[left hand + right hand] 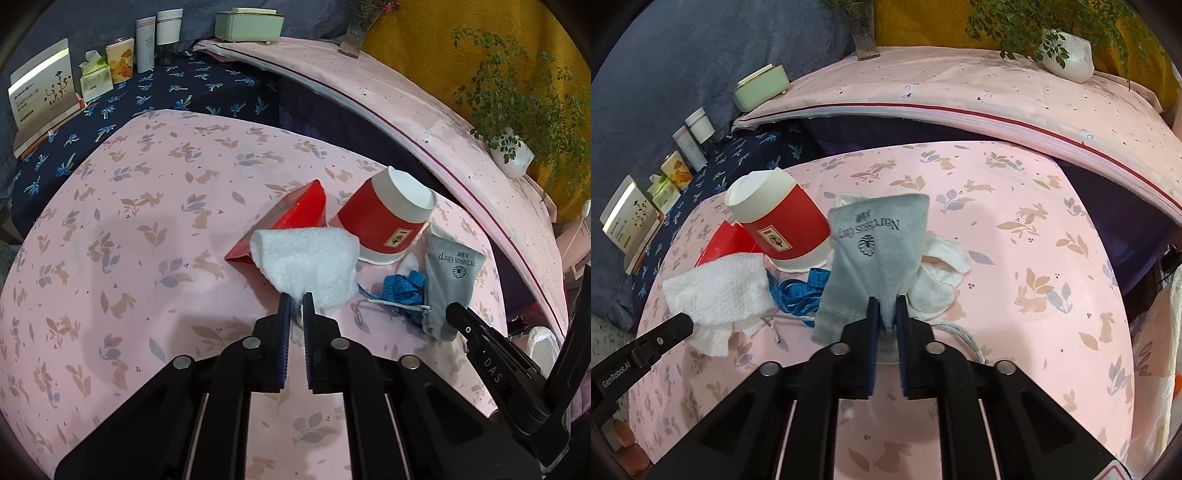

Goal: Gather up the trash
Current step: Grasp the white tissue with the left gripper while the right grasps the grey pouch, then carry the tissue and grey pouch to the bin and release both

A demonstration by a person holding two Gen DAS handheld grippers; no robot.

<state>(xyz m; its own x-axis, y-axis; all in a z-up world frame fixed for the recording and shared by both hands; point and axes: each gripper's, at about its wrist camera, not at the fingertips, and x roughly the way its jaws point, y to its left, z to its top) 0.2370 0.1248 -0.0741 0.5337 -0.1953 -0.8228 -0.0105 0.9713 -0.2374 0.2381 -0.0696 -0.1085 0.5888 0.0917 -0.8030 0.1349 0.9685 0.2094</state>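
On a pink rabbit-print cloth [110, 229] lies a heap of trash. My left gripper [296, 301] is shut on the near edge of a white paper towel [310, 262], which drapes over a red paper piece [295, 210]. A red and white paper cup [384, 218] lies tipped beside them. My right gripper [886, 302] is shut on the lower edge of a grey drawstring pouch [882, 243]. Blue tape measure [801, 291] and a second white towel [942, 273] lie under and beside the pouch. In the right wrist view the cup [783, 218] is left of the pouch, with the first towel [720, 291] below it.
Boxes, a tissue pack [95, 75] and tubes line a dark blue cloth at the back left. A green box [249, 24] and a potted plant [1067, 55] stand on a raised pink surface [960, 92] behind. A white plastic bag [539, 343] hangs at the right edge.
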